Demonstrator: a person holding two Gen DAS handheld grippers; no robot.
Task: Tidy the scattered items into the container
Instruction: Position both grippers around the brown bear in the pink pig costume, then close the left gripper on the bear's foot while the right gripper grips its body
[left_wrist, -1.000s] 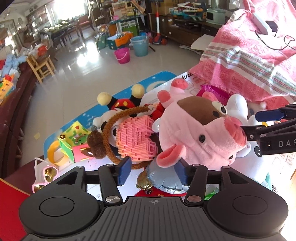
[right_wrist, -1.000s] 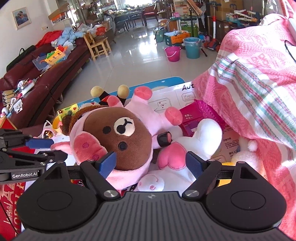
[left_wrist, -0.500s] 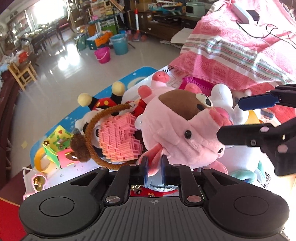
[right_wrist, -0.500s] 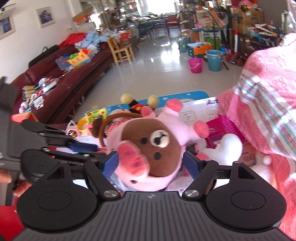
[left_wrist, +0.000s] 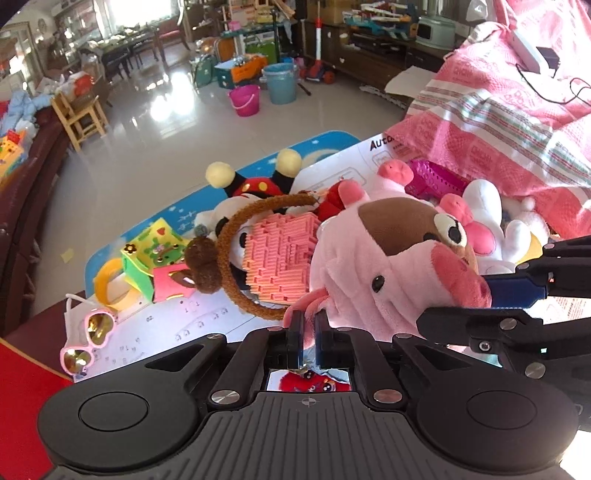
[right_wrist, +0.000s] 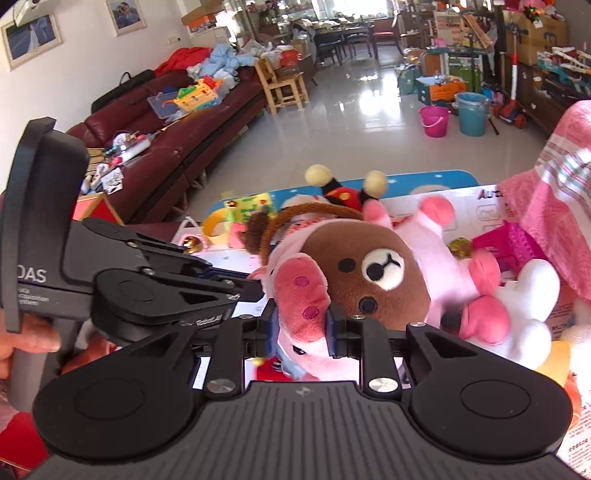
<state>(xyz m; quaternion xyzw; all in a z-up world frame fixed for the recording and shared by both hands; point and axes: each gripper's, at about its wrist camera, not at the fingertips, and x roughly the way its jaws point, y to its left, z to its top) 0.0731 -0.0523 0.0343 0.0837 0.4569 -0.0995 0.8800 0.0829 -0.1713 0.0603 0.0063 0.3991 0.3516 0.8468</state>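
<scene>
The left gripper (left_wrist: 308, 328) is pressed together on a thin pink flap of the plush bear (left_wrist: 391, 266), apparently an ear of its pink hood; the contact point is partly hidden by the fingers. The right gripper (right_wrist: 301, 326) has just been closing and now pinches the hood's red-pink snout between its blue pads (right_wrist: 331, 328). In the left wrist view the right tool enters from the right edge, cut off by the frame. The bear lies on its side on a white printed sheet (left_wrist: 177, 325), on top of other toys; what lies directly under it cannot be made out. Just beside it sit a pink maze block (left_wrist: 280, 258) ringed by a brown furry headband (left_wrist: 236, 236), a white plush (left_wrist: 487, 218) and a magenta tray (left_wrist: 436, 177) half covered by a pink blanket (left_wrist: 498, 122). Near the sheet's left edge lie heart-shaped sunglasses (left_wrist: 88, 339). Farther off, a pink bucket (left_wrist: 244, 99) and a blue bucket (left_wrist: 281, 83) stand on the tiled floor. No container can be identified with certainty.
</scene>
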